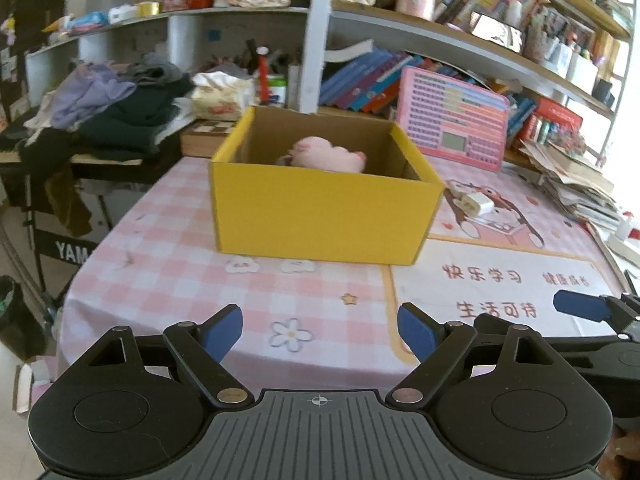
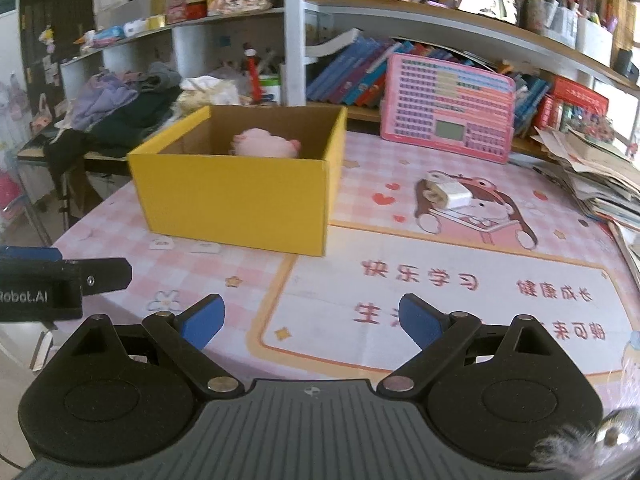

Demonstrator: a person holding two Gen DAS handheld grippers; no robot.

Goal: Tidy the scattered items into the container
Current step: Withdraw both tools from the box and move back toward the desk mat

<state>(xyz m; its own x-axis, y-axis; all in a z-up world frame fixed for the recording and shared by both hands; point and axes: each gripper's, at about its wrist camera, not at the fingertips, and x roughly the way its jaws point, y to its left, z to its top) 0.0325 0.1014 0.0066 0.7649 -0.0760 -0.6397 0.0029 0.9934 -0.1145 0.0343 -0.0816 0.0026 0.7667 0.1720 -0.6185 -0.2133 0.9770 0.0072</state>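
Note:
A yellow cardboard box (image 1: pixel 324 212) (image 2: pixel 236 196) stands open on the pink checked tablecloth (image 1: pixel 180 280). Inside it lies a pink plush toy (image 1: pixel 328 154) (image 2: pixel 266 142). A white charger plug (image 1: pixel 472 200) (image 2: pixel 446 194) lies on the cloth to the right of the box. My left gripper (image 1: pixel 320 330) is open over the cloth's near edge, short of the box, nothing between its blue pads. My right gripper (image 2: pixel 312 320) is open too and empty, nearer the printed mat (image 2: pixel 440 304). Each gripper's tip shows at the edge of the other's view.
A pink toy keyboard panel (image 1: pixel 452 120) (image 2: pixel 448 108) leans against the bookshelf behind the table. A pile of papers (image 2: pixel 600 184) sits at the right edge. Clothes (image 1: pixel 120 108) are heaped on a side table at the left. A grey furry thing (image 2: pixel 576 448) shows bottom right.

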